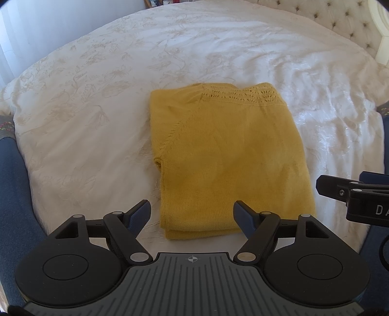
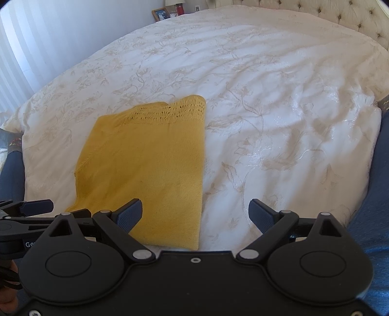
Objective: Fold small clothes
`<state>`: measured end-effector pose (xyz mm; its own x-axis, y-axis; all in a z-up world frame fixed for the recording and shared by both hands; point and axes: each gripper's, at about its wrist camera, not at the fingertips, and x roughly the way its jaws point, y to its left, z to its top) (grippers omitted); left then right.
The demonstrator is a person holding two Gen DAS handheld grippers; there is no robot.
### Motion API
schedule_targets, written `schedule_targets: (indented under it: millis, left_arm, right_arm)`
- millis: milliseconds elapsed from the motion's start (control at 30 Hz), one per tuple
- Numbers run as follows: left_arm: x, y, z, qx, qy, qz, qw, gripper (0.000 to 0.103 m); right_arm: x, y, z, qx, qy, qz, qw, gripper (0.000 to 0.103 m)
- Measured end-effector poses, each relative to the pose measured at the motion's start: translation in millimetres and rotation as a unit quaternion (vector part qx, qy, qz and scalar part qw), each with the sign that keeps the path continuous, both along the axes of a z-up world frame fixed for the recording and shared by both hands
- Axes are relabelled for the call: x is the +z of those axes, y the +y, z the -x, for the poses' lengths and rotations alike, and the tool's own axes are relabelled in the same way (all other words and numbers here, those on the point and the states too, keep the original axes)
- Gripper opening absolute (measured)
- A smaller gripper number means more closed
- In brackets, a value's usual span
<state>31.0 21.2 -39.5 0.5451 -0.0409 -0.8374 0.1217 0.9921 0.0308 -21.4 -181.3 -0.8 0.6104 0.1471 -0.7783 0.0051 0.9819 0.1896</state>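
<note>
While both claws hang over the near edge of the bed, the yellow knit sweater lies flat on the white floral bedspread, already folded into a neat rectangle, lacy openwork band at the far end. Left claw is spread wide with nothing in it, blue pads either side of the sweater's near edge but not touching it as far as I can tell. Right claw is released too, holding nothing; its left finger sits over the sweater's near right corner, its right finger over bare bedspread. From the left wrist view the right claw pokes in at the right edge, just beside the sweater. Tufted headboard at the far right, and a framed photo beyond the bed.
</note>
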Motion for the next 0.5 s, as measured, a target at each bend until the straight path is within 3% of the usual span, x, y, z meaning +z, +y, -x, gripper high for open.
schedule_targets:
  millis: [500]
  left_arm:
    - [-3.1, 0.7, -0.3, 0.001, 0.006, 0.0, 1.0, 0.074]
  right_arm:
    - [-2.6, 0.9, -0.4, -0.003, 0.008, -0.005, 1.0, 0.094]
